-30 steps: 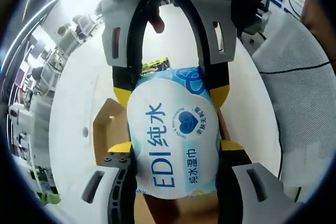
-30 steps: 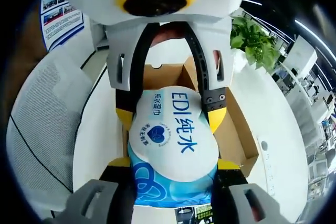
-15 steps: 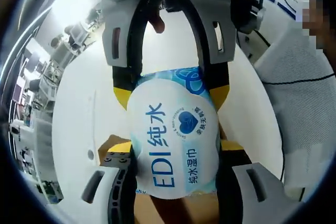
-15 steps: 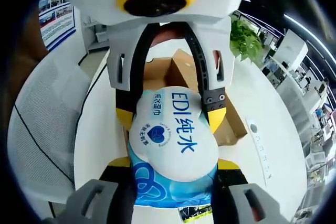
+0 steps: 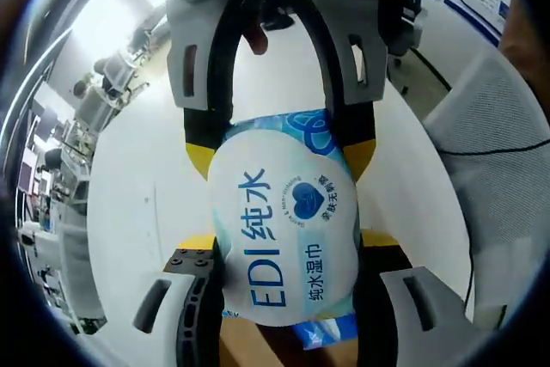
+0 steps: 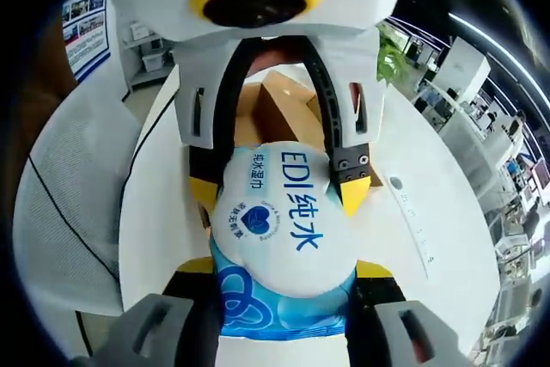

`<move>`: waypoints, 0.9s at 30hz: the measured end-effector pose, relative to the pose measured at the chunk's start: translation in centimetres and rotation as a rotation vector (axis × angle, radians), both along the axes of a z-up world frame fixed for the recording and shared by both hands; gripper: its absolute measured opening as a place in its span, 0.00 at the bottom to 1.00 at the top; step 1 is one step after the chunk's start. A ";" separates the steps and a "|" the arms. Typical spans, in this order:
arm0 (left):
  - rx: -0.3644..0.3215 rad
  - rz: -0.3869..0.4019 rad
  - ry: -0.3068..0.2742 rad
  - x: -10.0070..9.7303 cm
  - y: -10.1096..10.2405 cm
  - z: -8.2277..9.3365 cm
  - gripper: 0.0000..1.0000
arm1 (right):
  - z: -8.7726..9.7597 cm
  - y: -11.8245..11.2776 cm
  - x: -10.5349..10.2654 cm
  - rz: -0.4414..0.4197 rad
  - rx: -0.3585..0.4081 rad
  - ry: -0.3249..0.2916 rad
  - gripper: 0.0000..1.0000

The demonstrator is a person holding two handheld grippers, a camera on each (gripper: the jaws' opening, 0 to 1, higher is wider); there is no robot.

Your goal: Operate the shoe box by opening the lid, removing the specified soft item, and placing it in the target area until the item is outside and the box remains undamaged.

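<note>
Both grippers clamped on the wet wipes pack, one at each end. Left gripper [image 5: 282, 251] jaws pinch the pack's sides low-centre of left gripper view; right gripper [image 6: 284, 285] does the same low-centre of right gripper view. In each view the other gripper comes down from the top, gripping the far end.

Wet wipes pack [image 5: 286, 242] is up off the desk [image 5: 129, 212], held between the two, mid-frame in both views. Long axis runs bottom to top of frame, along the line between the grippers. White label w/ "EDI" text faces the cameras, blue end toward the right gripper.

Shoe box [image 6: 275, 113]: brown cardboard, upper centre of right gripper view behind the pack, on the white desk.

Step, imo: item is out, now the carry to target area. Next needs both grippers to travel together, lower pack flat, then release. Target spot not identifiable from here.
</note>
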State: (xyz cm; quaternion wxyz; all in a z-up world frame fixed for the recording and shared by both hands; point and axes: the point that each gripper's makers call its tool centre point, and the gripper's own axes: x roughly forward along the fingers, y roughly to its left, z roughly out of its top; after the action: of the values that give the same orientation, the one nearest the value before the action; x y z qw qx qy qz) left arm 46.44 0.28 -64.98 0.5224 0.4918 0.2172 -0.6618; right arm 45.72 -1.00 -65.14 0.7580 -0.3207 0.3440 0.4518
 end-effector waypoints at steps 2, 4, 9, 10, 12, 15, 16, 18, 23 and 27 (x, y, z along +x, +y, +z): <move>0.000 -0.009 0.001 0.1 -0.8 -0.1 0.60 | 0.0 -0.6 -0.1 -0.006 -0.003 0.001 0.55; -0.003 -0.014 0.003 0.2 -1.5 -0.2 0.60 | 0.1 -1.2 -0.2 -0.011 -0.007 0.004 0.55; -0.010 -0.023 0.010 0.4 -2.8 -0.3 0.60 | 0.1 -2.4 -0.3 -0.019 -0.013 0.010 0.55; -0.010 -0.024 0.011 0.4 -3.0 -0.3 0.60 | 0.1 -2.6 -0.2 -0.021 -0.014 0.011 0.55; -0.012 -0.026 0.013 0.5 -3.3 -0.4 0.60 | 0.0 -2.9 -0.1 -0.021 -0.015 0.014 0.55; -0.014 -0.026 0.015 0.7 -3.6 -0.5 0.60 | -0.1 -3.2 0.1 -0.022 -0.020 0.017 0.55; -0.017 -0.026 0.011 0.8 -3.6 -0.6 0.60 | -0.2 -3.3 0.2 -0.021 -0.021 0.014 0.55; -0.021 -0.023 0.016 1.0 -3.8 -0.7 0.60 | -0.2 -3.4 0.5 -0.021 -0.022 0.016 0.55; -0.025 -0.007 0.023 1.6 -4.0 -1.1 0.60 | -0.7 -3.7 1.2 -0.001 -0.031 0.026 0.55; -0.037 0.017 0.025 2.4 -4.1 -1.4 0.60 | -0.9 -3.9 2.0 0.023 -0.047 0.029 0.55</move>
State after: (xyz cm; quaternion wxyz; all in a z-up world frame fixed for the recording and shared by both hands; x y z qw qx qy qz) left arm 48.80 -3.84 -66.35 0.5343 0.4720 0.2156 -0.6673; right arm 47.76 -4.85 -66.04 0.7401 -0.3355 0.3618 0.4569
